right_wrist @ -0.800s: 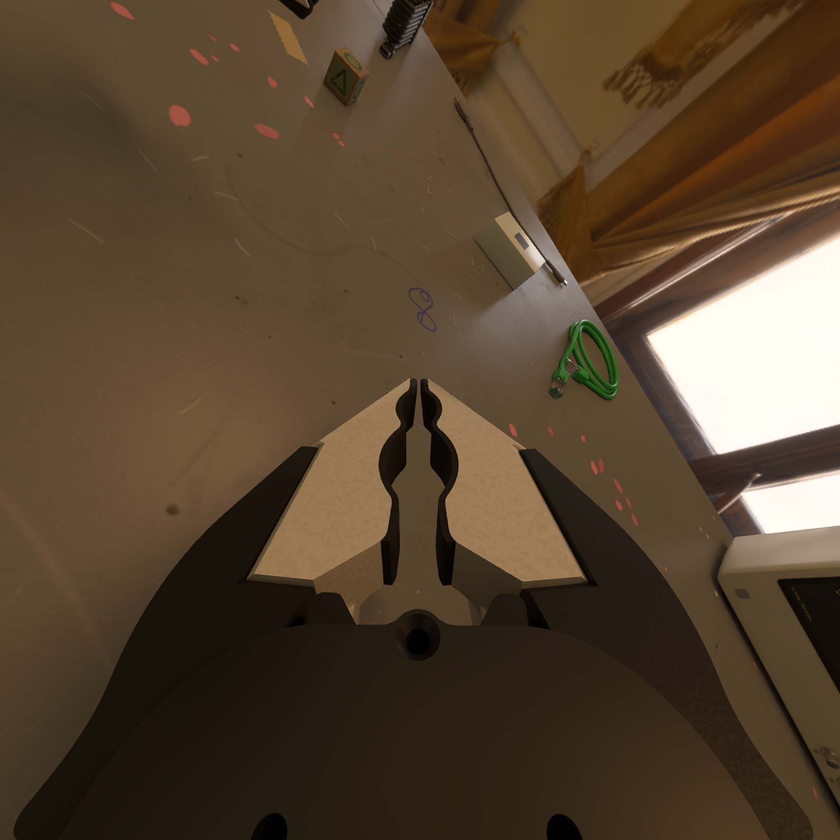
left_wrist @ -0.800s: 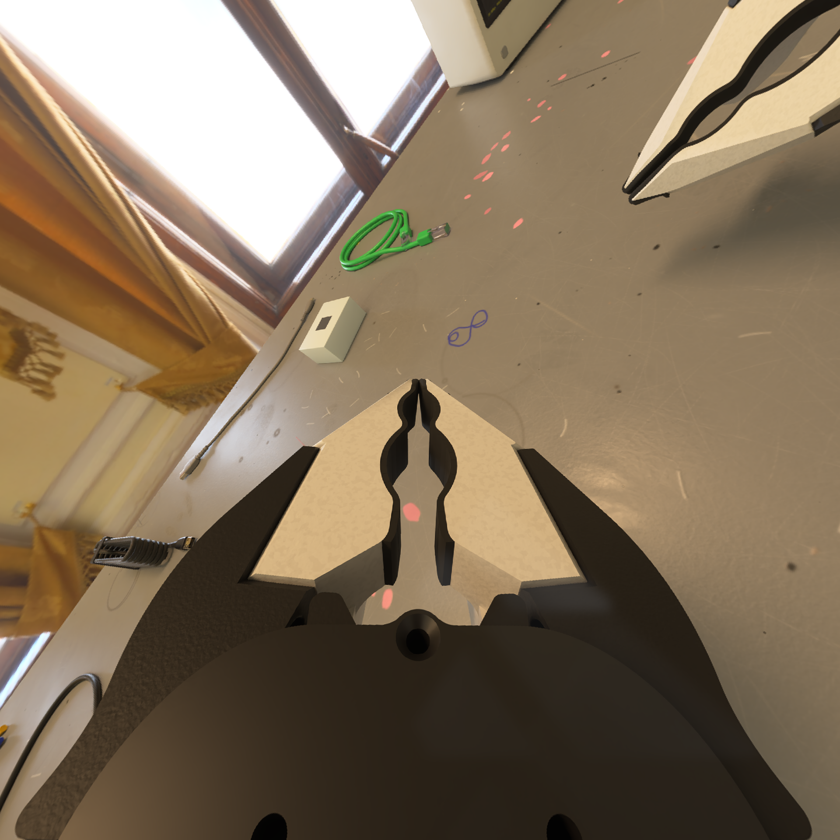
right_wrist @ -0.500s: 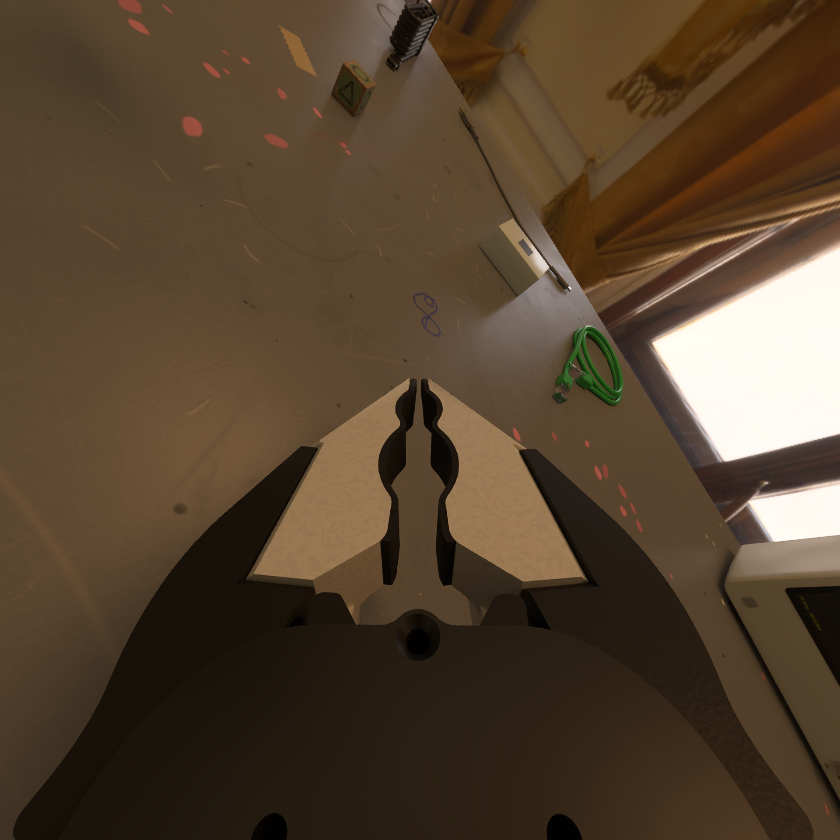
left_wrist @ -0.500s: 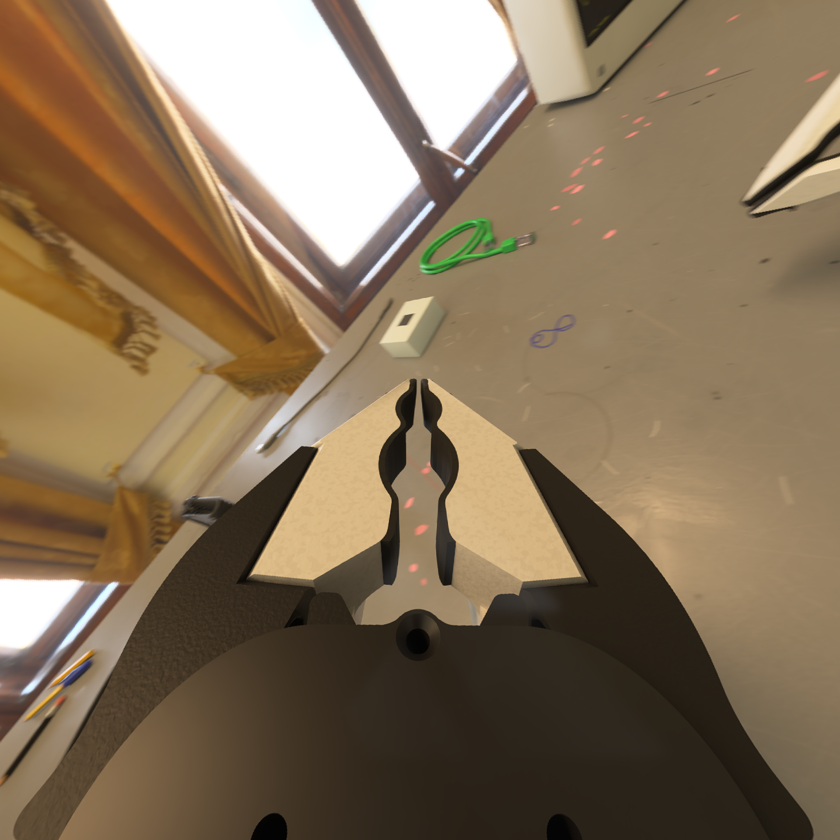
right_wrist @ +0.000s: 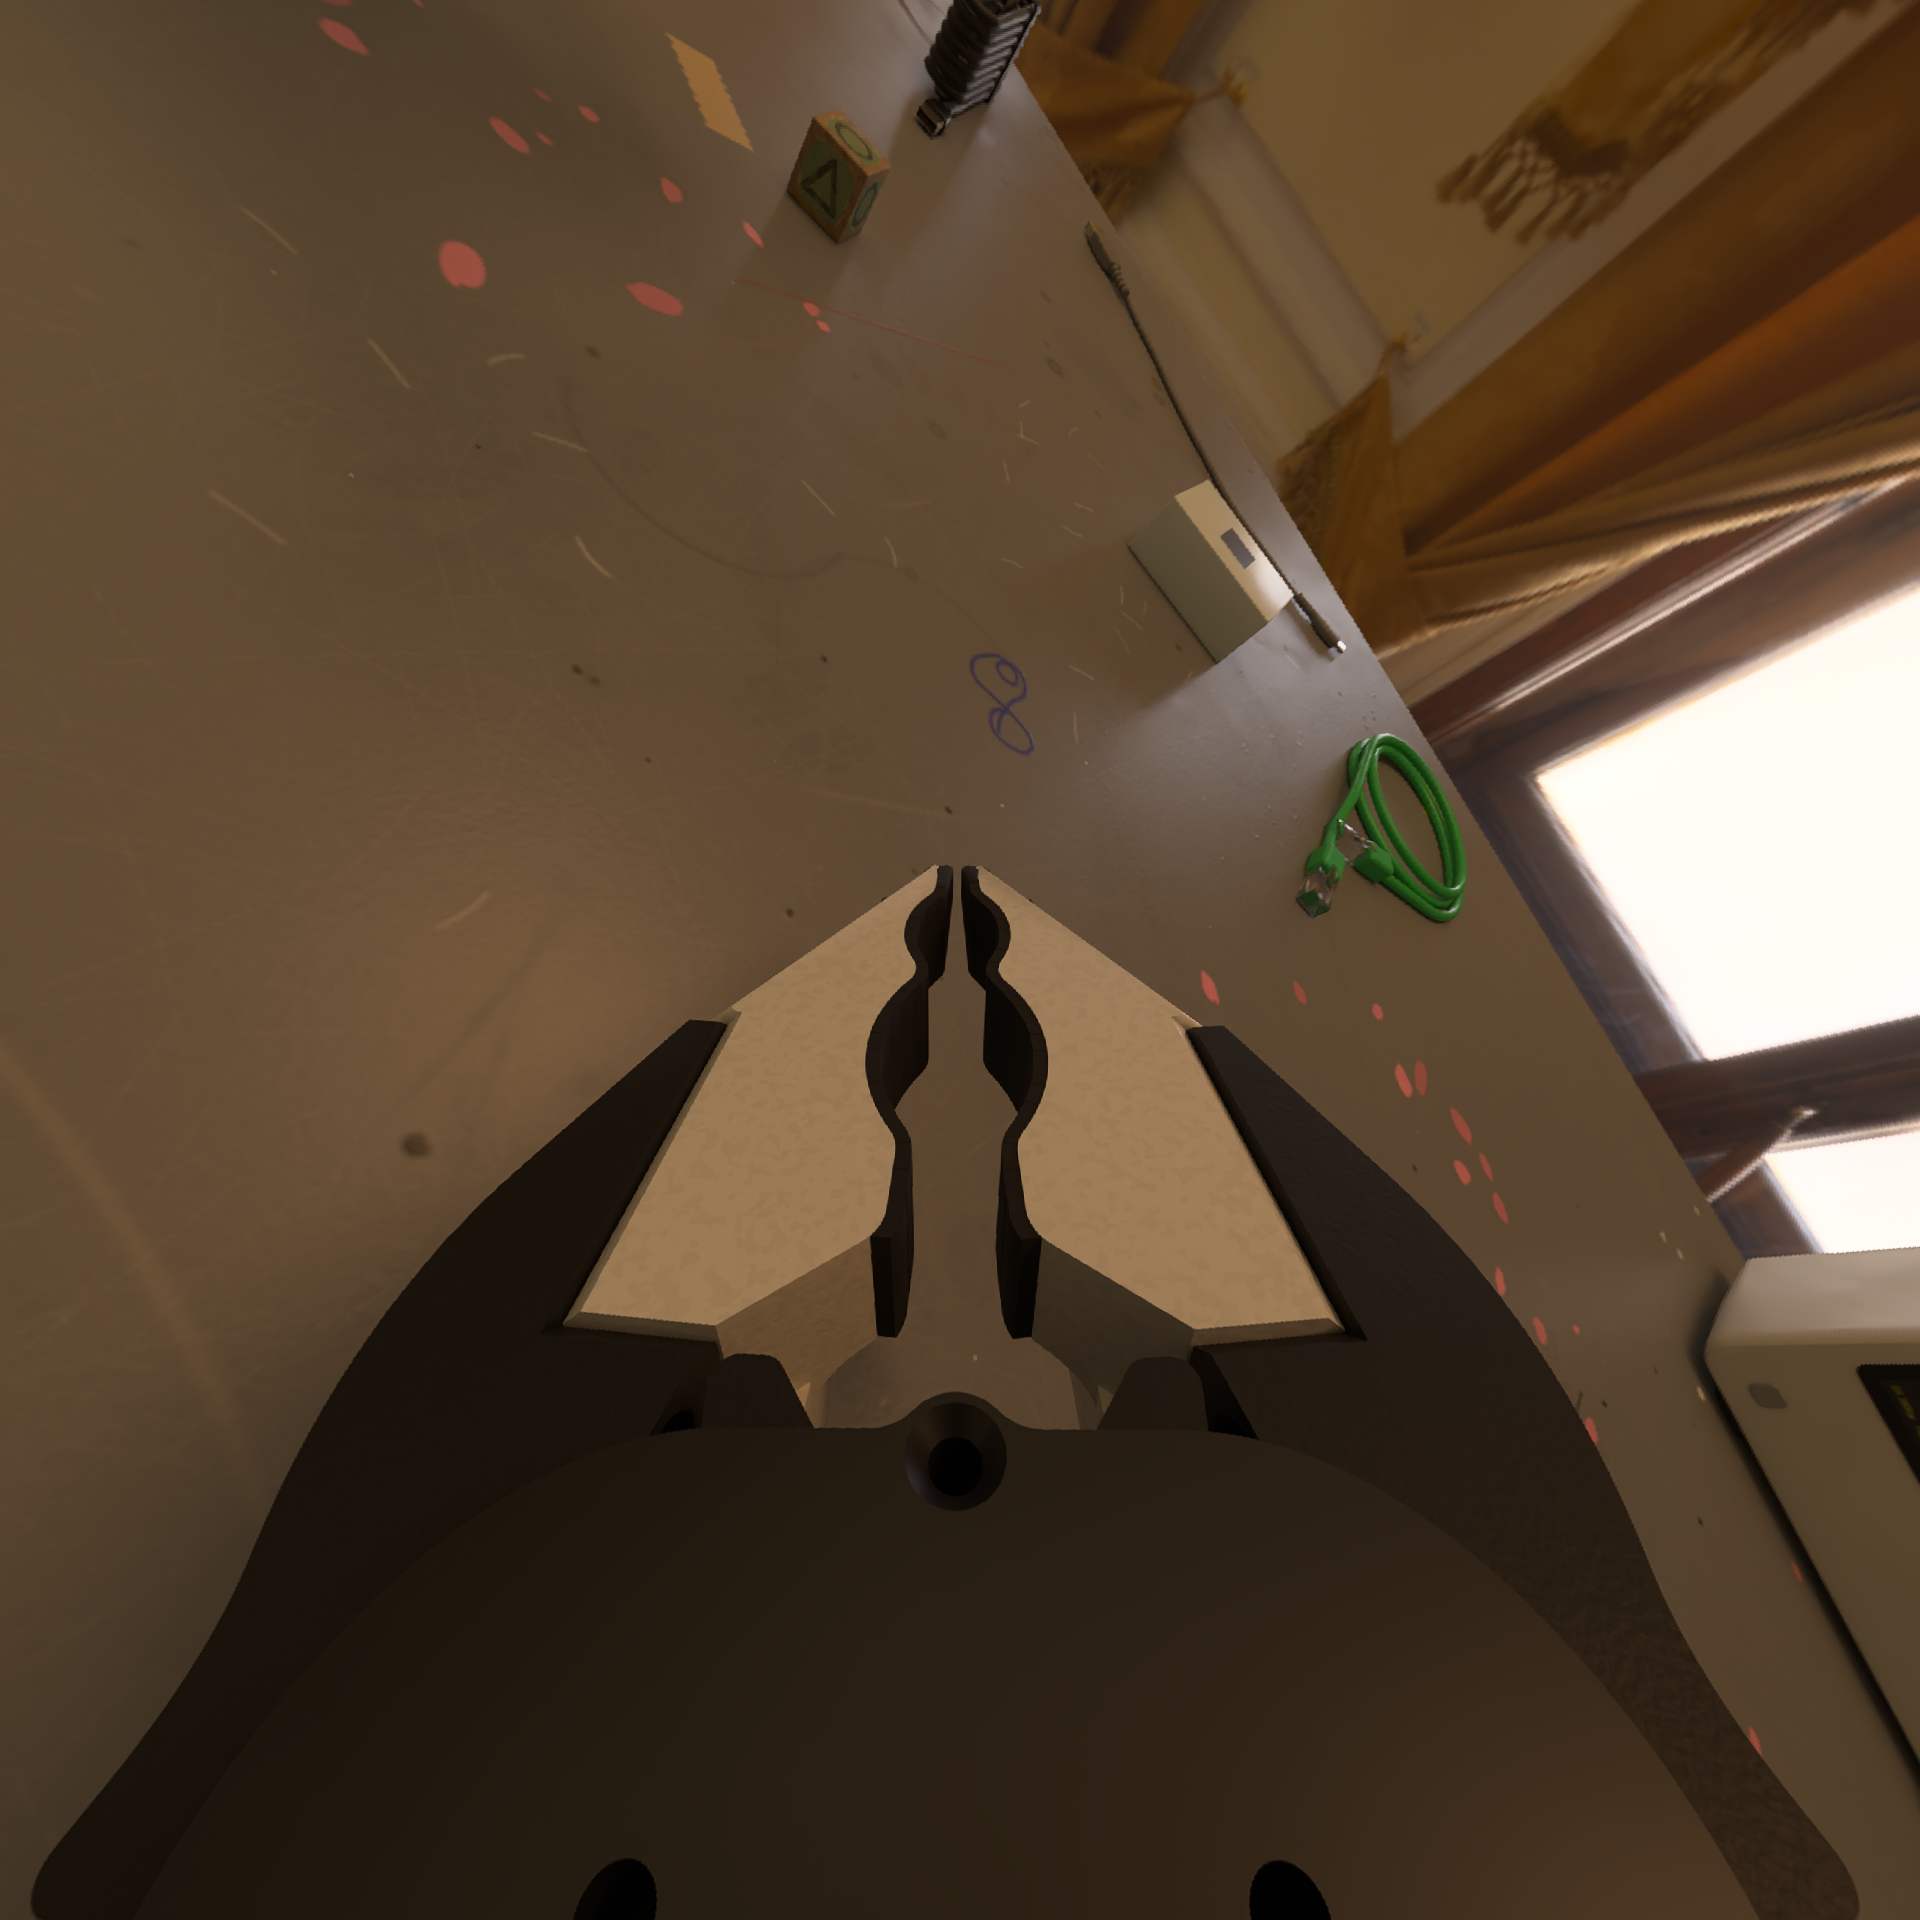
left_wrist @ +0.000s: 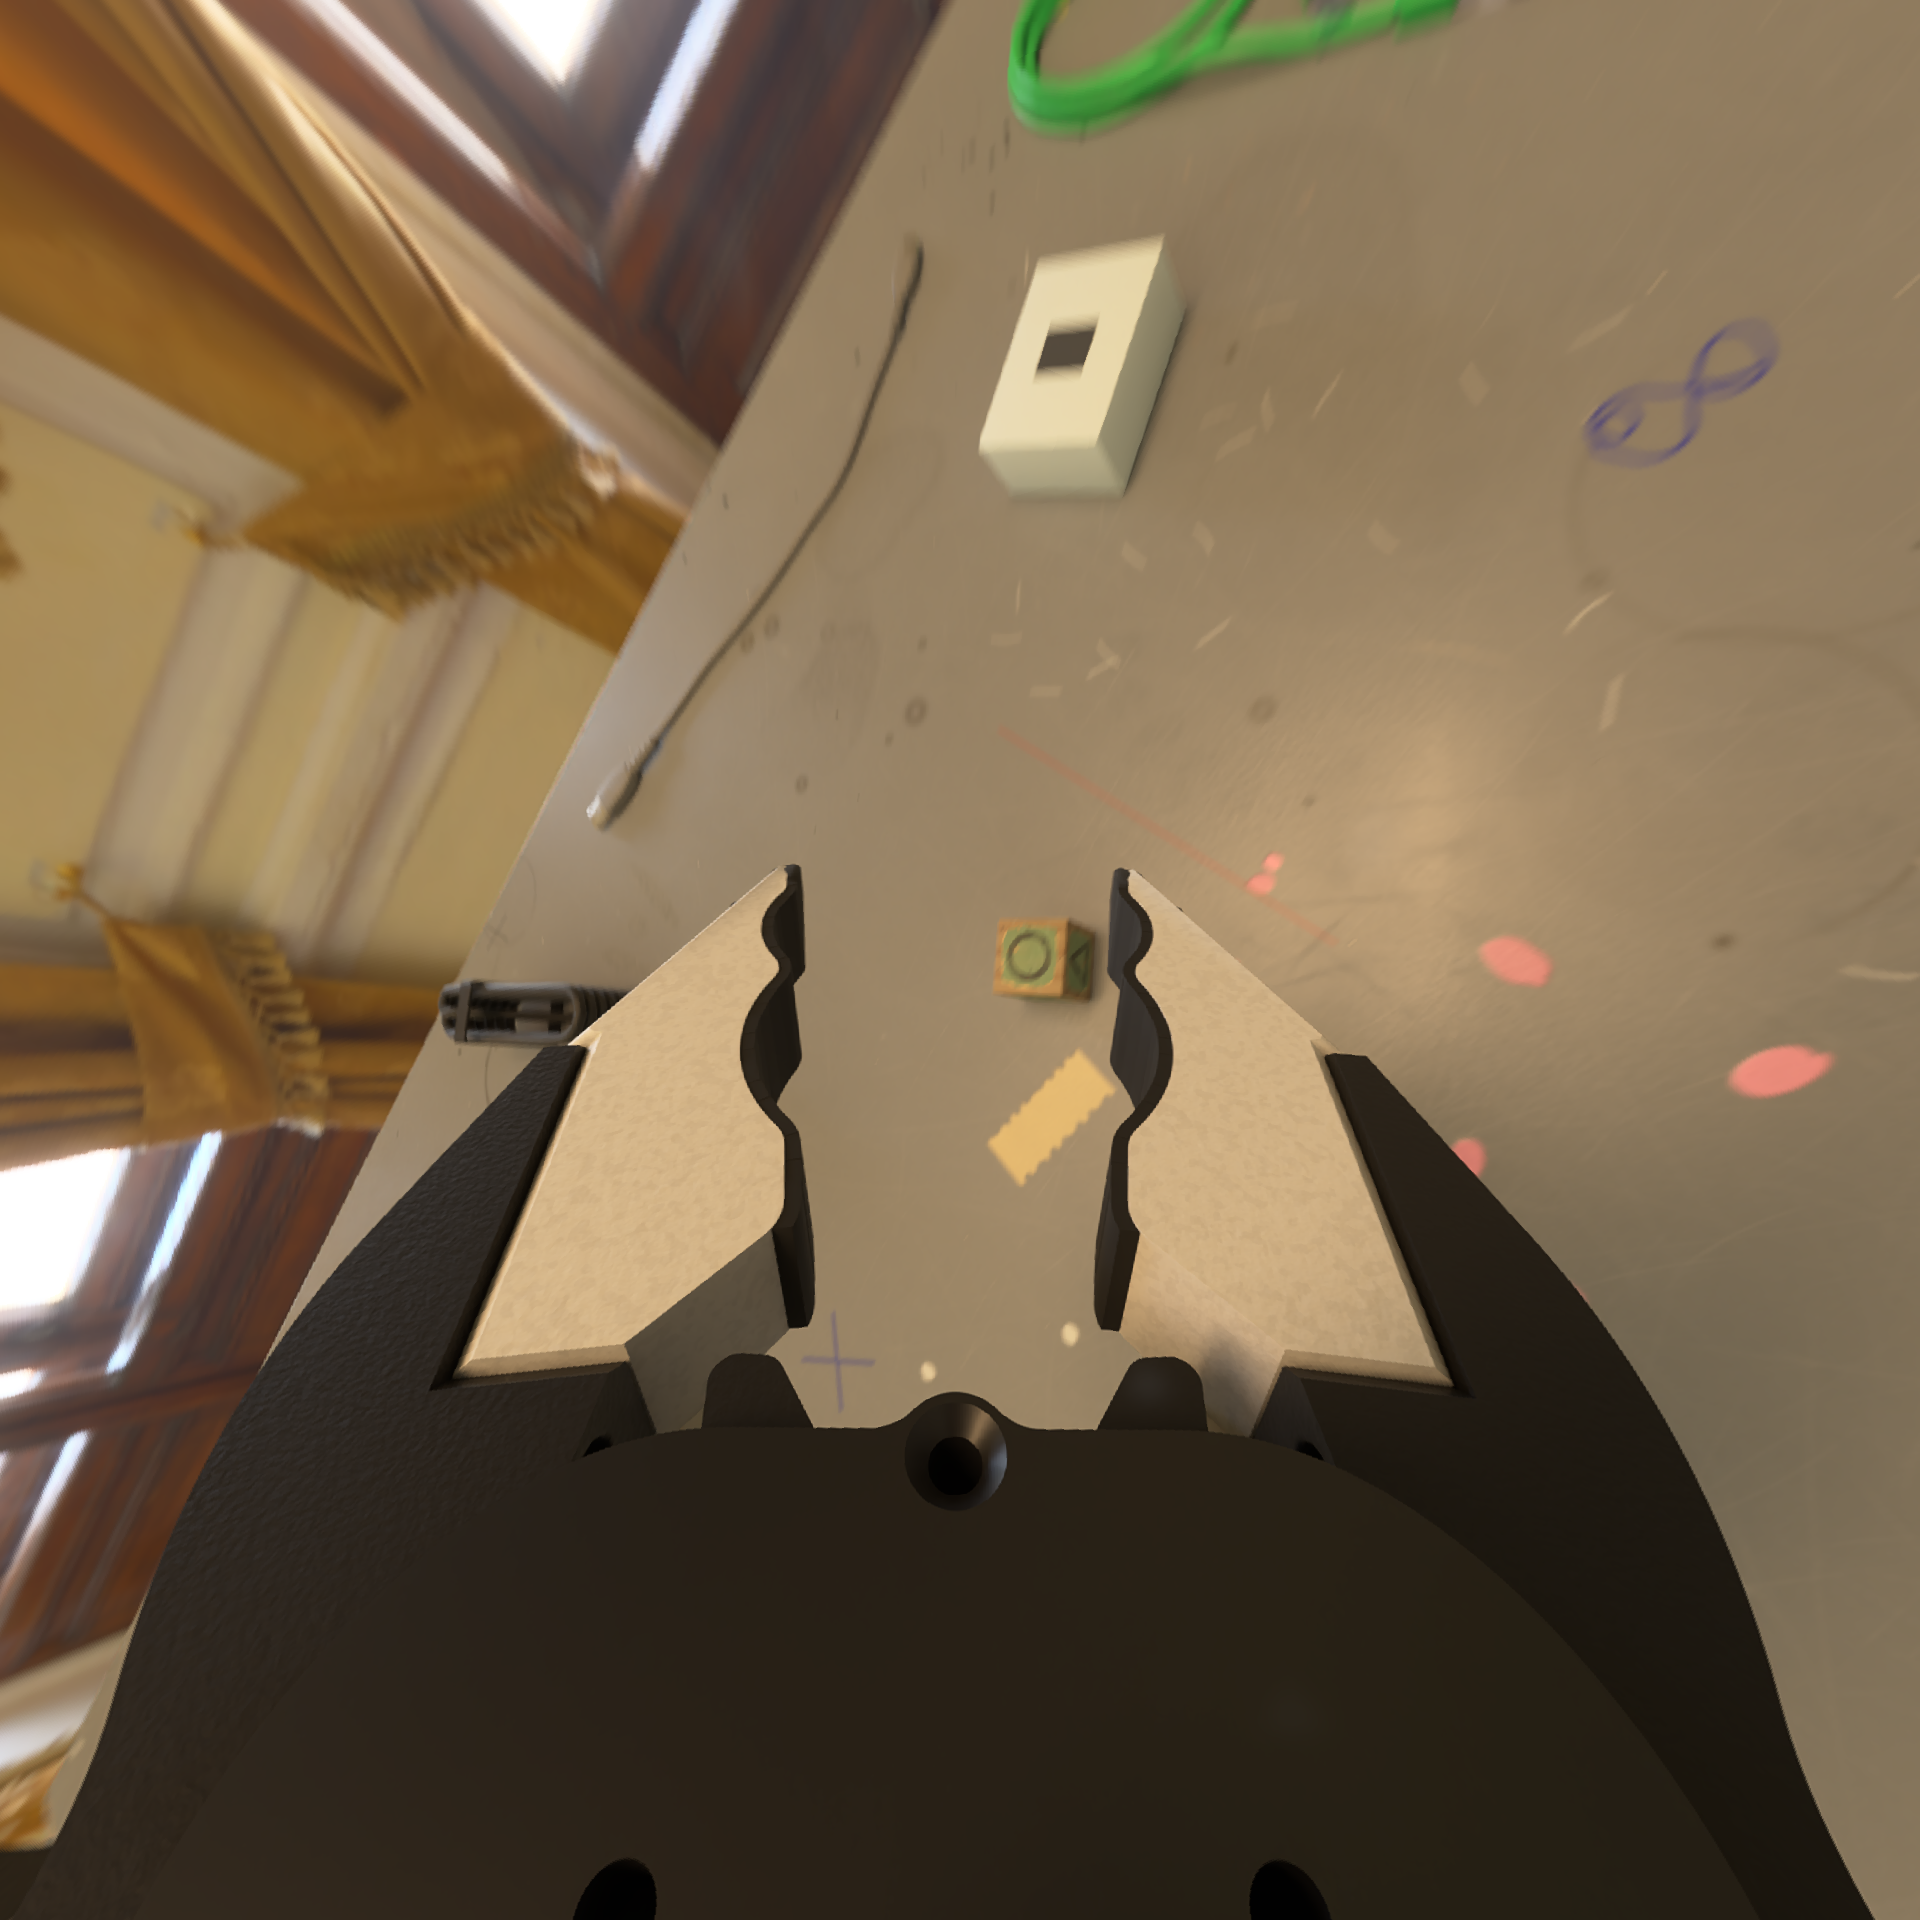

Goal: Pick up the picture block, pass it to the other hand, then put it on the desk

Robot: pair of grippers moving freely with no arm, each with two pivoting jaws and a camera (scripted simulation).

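Observation:
The picture block [left_wrist: 1042, 959] is a small wooden cube with green shapes on its faces. It sits on the grey desk [left_wrist: 1558, 1039], and in the left wrist view it shows between my finger lines, nearer the right finger, some way off. My left gripper [left_wrist: 954, 883] is open and empty, above the desk. In the right wrist view the block [right_wrist: 837, 177] lies far ahead at the top. My right gripper [right_wrist: 954, 875] is shut and empty, over bare desk.
A white box [left_wrist: 1083, 366], a green coiled cable [left_wrist: 1143, 62], a thin grey cable [left_wrist: 790, 551] and a black ribbed part [left_wrist: 514, 1010] lie along the desk's window edge. A tan paper strip [left_wrist: 1049, 1115] lies near the block. A white device [right_wrist: 1829, 1455] stands at right.
My left gripper has opened and swung down towards the desk, bringing the block into view between its fingers. My right gripper has stayed shut and drifted slightly.

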